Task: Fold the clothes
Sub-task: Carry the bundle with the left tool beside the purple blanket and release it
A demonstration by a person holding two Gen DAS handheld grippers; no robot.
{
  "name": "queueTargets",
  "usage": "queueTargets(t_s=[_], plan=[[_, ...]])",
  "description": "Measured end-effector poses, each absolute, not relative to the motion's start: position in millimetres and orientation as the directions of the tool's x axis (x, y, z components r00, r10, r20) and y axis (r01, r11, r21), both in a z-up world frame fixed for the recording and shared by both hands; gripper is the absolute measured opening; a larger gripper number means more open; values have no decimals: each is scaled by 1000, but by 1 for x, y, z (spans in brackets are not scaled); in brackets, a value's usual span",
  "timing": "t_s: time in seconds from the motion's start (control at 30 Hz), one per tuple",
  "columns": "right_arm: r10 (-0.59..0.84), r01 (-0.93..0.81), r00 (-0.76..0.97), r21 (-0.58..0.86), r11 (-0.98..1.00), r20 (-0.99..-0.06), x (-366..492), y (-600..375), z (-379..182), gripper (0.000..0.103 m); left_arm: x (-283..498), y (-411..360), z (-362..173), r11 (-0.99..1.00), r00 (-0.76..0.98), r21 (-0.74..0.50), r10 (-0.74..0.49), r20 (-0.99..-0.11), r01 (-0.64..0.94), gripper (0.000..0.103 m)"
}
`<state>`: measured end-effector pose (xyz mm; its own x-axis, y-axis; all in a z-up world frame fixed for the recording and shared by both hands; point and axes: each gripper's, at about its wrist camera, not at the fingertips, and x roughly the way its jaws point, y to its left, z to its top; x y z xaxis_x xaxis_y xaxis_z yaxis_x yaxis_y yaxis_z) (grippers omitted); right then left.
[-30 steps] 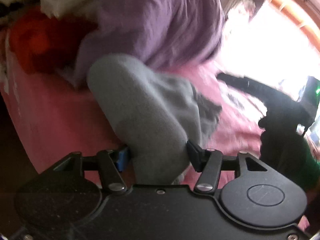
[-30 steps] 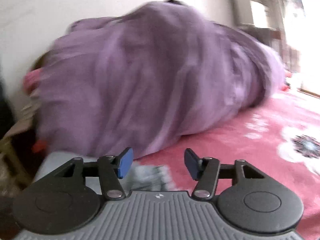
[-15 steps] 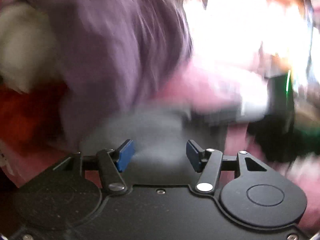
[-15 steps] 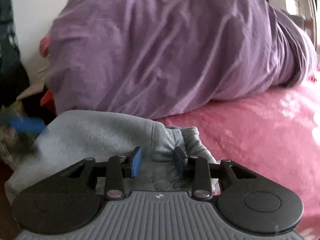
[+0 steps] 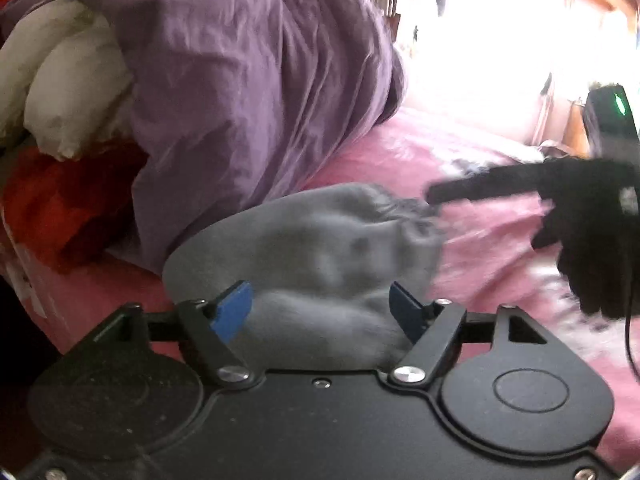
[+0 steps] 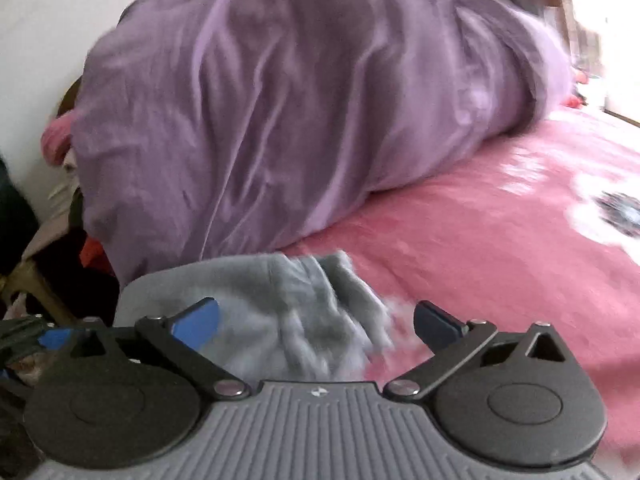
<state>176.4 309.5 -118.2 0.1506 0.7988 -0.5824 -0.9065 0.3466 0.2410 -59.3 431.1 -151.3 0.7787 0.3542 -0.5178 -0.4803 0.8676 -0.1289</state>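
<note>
R gripper (image 6: 316, 322) just let go, jaws now wide, nothing held. L gripper (image 5: 320, 306) open too, straddling grey garment (image 5: 320, 240), bunched on near bed (image 6: 500, 260) by purple duvet (image 5: 240, 80). Looks set down; regrip next.

Fleecy grey garment (image 5: 320, 248), creased purple quilt (image 6: 304, 112)
</note>
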Motion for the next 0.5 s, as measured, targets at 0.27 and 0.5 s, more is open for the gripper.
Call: queueTargets(t_s=[0.27,0.5], plan=[[632,-780,289,206,591,-719,137,173,-97,103,-49,362,-124,899,757,-150,245,-606,-411,94],[559,-638,425,202,743,-712,112,51,-67,103,-22,260,-80,953,767,-70,191,-612,-293,102]])
